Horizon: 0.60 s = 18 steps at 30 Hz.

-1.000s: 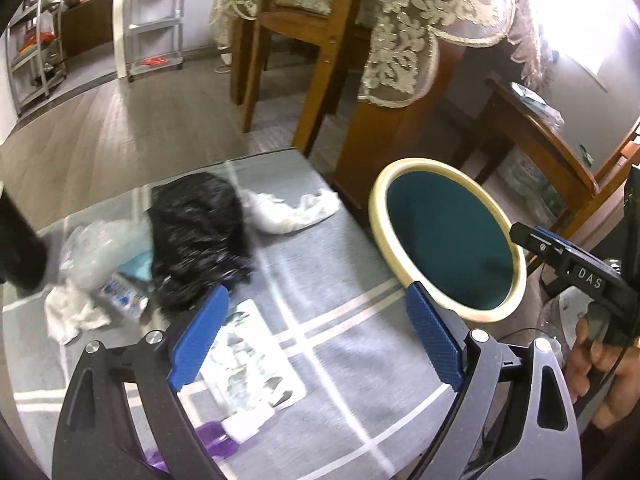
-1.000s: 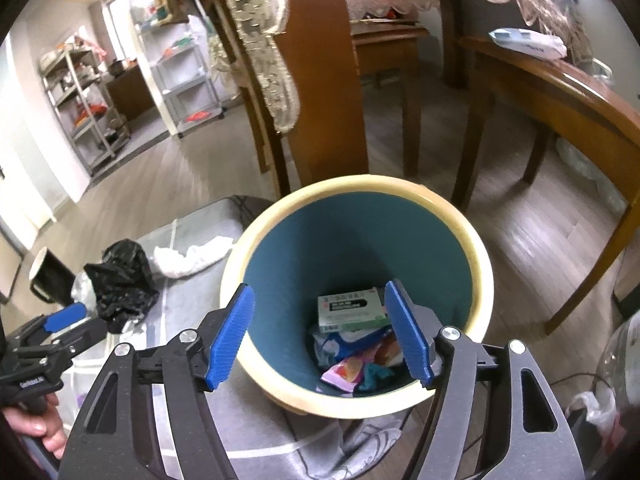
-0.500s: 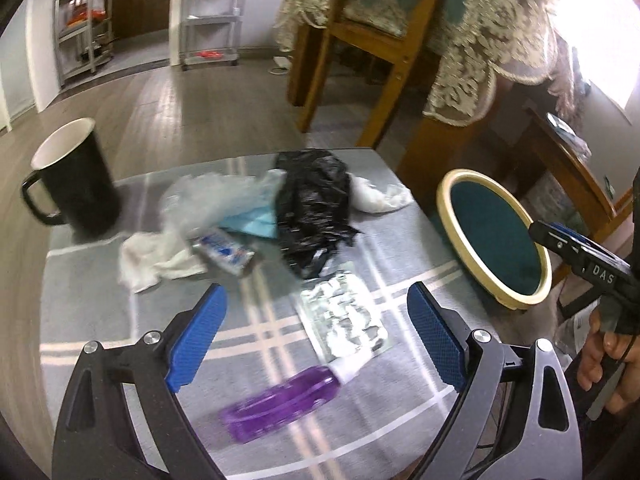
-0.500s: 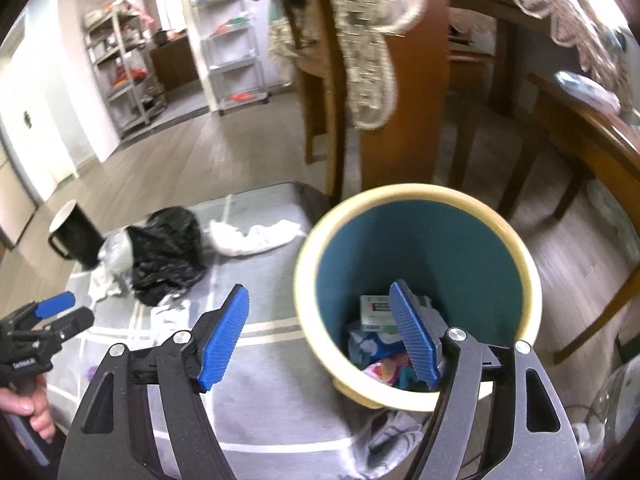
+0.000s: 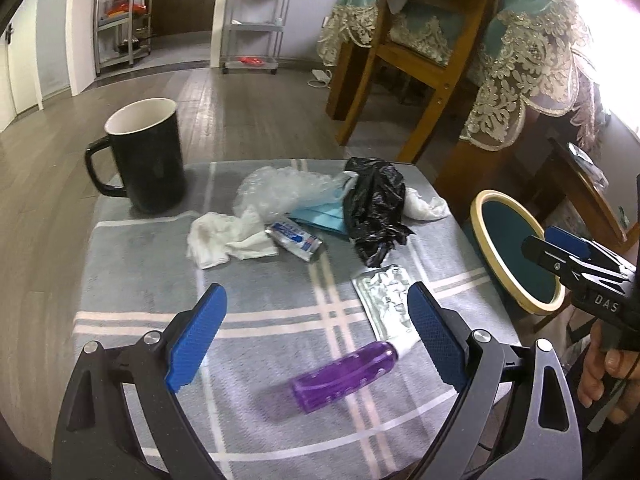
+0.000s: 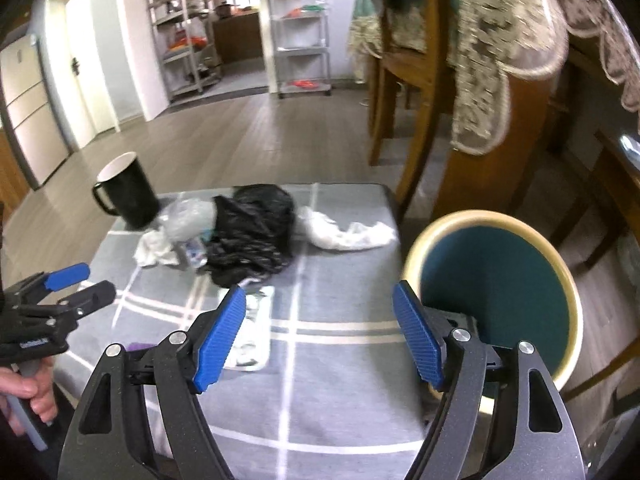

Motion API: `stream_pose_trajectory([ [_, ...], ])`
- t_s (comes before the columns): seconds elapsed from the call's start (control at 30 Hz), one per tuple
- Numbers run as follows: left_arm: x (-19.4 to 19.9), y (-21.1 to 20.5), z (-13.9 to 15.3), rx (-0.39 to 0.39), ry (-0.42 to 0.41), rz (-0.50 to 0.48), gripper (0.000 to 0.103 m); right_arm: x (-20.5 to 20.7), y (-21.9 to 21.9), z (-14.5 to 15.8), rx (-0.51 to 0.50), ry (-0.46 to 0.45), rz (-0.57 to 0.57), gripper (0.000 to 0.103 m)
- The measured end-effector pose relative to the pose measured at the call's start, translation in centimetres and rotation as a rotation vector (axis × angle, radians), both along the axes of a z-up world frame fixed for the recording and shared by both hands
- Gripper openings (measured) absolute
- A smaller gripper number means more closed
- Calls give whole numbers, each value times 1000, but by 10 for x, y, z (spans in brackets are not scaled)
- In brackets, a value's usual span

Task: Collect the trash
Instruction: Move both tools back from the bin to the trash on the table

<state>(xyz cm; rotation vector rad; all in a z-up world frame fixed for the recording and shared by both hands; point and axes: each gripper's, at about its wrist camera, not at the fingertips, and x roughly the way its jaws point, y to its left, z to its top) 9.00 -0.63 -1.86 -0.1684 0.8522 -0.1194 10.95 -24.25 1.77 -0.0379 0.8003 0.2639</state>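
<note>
Trash lies on a small table with a grey plaid cloth (image 5: 132,264): a black plastic bag (image 5: 374,208), a clear plastic bag (image 5: 280,190), a white tissue (image 5: 224,240), a blue mask (image 5: 322,216), a small foil packet (image 5: 294,239), a blister pack (image 5: 386,300), a purple bottle (image 5: 344,376) and a white wad (image 5: 424,204). My left gripper (image 5: 316,338) is open and empty above the purple bottle. My right gripper (image 6: 320,336) is open and empty over the table's near right part. The teal bin with a cream rim (image 6: 500,280) stands to the table's right.
A black mug (image 5: 146,156) stands at the table's far left corner. A wooden chair (image 5: 416,64) and a table with a lace cloth (image 5: 532,52) stand behind. Shelving racks (image 5: 248,16) stand at the far wall. A wooden bench (image 5: 584,184) is beyond the bin.
Both grippers have swung left and back from the bin toward the table. The mug and the whole trash pile have come into view. Both grippers stay open.
</note>
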Motion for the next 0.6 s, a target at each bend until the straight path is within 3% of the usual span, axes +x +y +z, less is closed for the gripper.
stream_pose_trajectory([
  [0.6, -22, 31, -18, 38, 44, 62, 90, -16, 55, -6, -6, 21, 142, 77],
])
